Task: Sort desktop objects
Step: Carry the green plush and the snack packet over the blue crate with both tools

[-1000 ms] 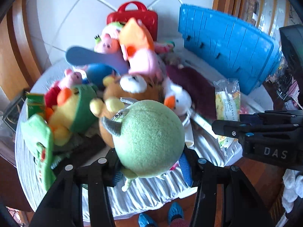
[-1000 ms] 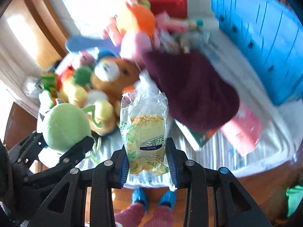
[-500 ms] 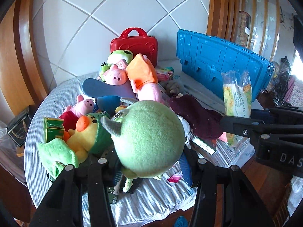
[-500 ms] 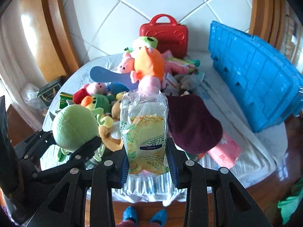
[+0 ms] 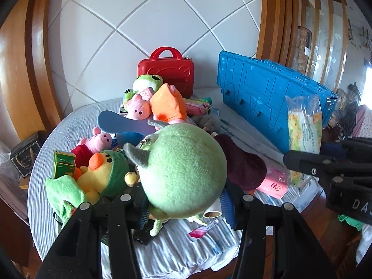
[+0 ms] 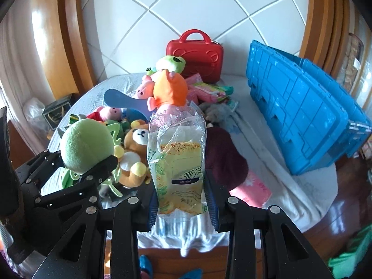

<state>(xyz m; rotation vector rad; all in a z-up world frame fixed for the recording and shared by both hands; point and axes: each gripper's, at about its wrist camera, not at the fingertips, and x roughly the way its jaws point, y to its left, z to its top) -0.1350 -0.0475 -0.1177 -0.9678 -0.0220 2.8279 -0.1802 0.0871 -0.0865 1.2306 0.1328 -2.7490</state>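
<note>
Left gripper (image 5: 186, 205) pinches a round green plush (image 5: 183, 172) with two grey horns, its pads pressed into the toy's sides; the toy hangs clear of the table, above the near edge. The right gripper (image 6: 181, 203) is clamped on one clear packet of wet wipes (image 6: 177, 162) with yellow-green print and an "OPEN" tab, held upright above the same near edge.

The round table (image 6: 290, 193) wears a white striped cloth. At its far edge, against the tiled wall, stands one red carry case (image 6: 195, 54) with a handle. Along the right edge one blue plastic crate (image 6: 300, 116) lies tipped on its side.

A heap of toys fills the left half of the table. Counted from both views: two pink pig plushes (image 5: 138, 108), one frog plush (image 5: 146, 81) at the back of the heap, one orange plush (image 6: 171, 90), one yellow duck plush in a green hood (image 5: 102, 176), one brown bear plush (image 6: 136, 139), and one grey plush (image 6: 217, 114) near the middle. One blue paddle-shaped thing (image 5: 121, 123) lies across the heap. One small green carton (image 5: 64, 166) stands near the left edge. A dark maroon cloth (image 6: 223, 158) lies at the middle, touching one pink tissue pack (image 6: 252, 188) nearer the front edge.
</note>
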